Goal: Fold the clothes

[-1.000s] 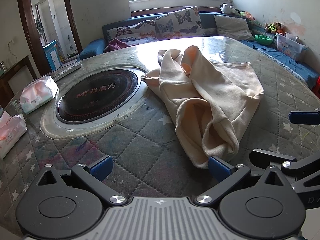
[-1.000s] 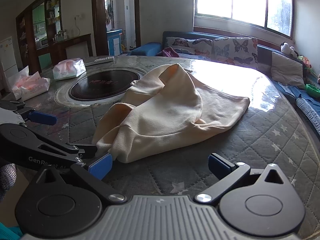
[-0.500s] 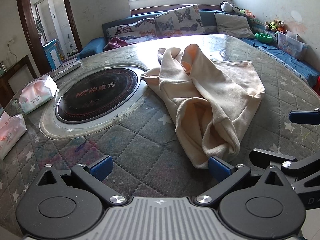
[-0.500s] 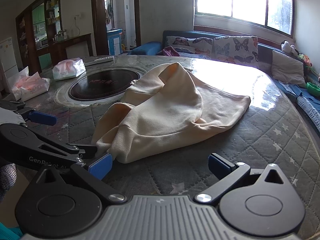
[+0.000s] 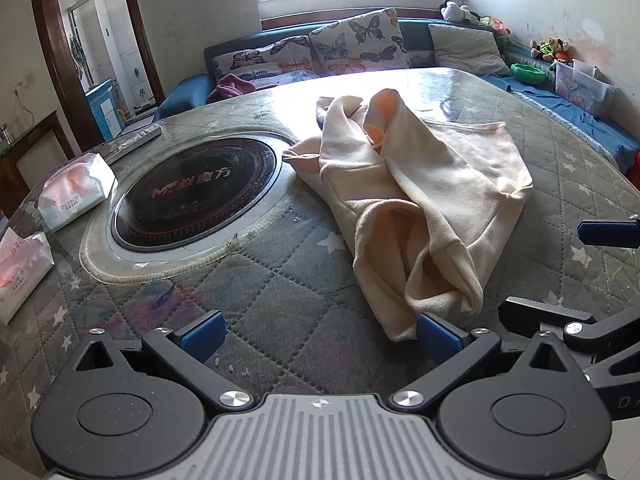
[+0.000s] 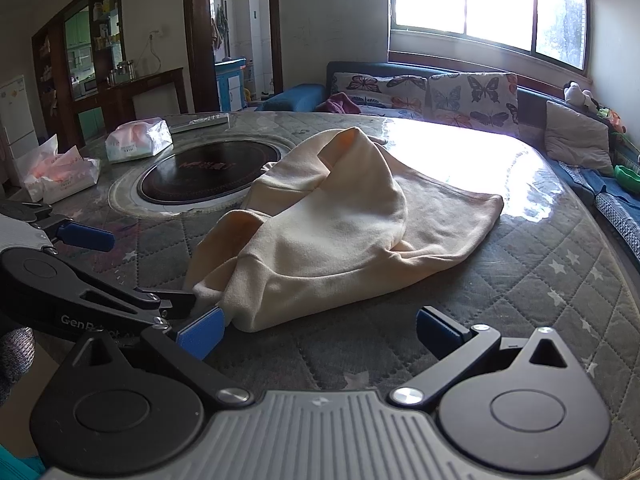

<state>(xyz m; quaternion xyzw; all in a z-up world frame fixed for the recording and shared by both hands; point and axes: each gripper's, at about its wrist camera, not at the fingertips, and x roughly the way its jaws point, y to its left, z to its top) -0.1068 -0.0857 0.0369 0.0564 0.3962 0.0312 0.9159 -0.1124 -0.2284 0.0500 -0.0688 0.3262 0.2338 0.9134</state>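
1. Garment (image 5: 424,200): one cream-coloured piece, crumpled and unfolded, lying on the worktop (image 5: 280,312), a round surface under a grey quilted cover with star print. Garment sits toward the near edge, just right of the round dark cooktop (image 5: 196,194) set in the worktop's centre; its far flap touches the cooktop's pale rim. Inner fabric shows orange at two openings.
2. Left hand-held gripper (image 5: 320,330): jaws spread wide, nothing between them. Its right blue pad lies against the garment's nearest hem; the left pad is over bare quilt.
3. Right hand-held gripper (image 6: 320,330): jaws likewise spread wide and empty. Its left blue pad is just beside the garment's near corner (image 6: 248,312); whether it touches, I cannot tell. The right pad is over bare quilt.
4. The two tools are close together at the near edge; each shows at the side of the other's view.
5. Two tissue packs (image 5: 74,190) stand at the left edge of the worktop, well apart from the garment. A flat remote-like object (image 5: 138,142) lies at the far-left edge.
6. Background: sofa with butterfly cushions (image 5: 352,46) under a bright window.
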